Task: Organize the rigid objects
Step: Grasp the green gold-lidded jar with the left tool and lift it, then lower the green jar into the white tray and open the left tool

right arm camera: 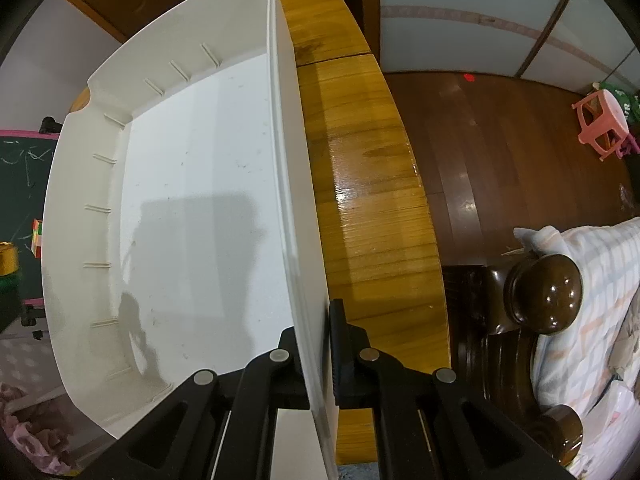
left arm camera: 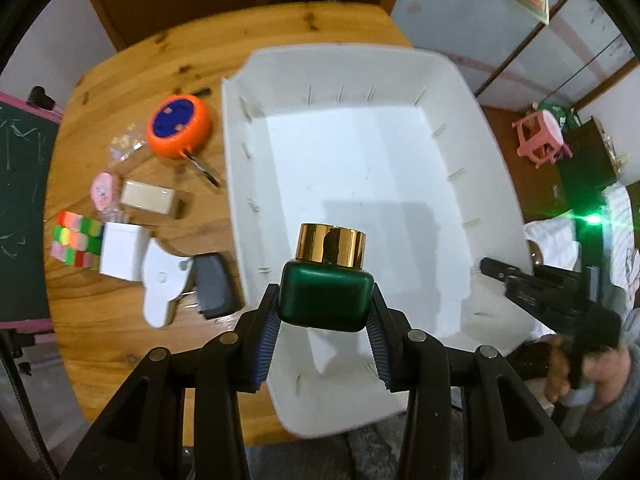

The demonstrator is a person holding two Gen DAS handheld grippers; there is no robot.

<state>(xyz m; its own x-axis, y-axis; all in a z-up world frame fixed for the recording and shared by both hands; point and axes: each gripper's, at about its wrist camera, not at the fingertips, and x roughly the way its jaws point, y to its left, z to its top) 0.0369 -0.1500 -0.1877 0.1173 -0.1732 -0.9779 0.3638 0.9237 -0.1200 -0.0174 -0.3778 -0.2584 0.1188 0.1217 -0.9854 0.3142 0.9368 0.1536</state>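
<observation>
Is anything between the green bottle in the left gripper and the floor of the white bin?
Nothing visible. The green bottle hangs in the left gripper over the white bin, whose floor below shows bare. The right gripper grips only the bin's side wall.

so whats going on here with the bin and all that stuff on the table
A person is sorting small items into a white bin on a wooden table. The left gripper grips a green jar with a gold lid over the bin's near edge. The right gripper is clamped on the bin's side wall. The bin has nothing in it yet. An orange round case, a colour cube, a white box and other bits wait on the table beside it.
</observation>
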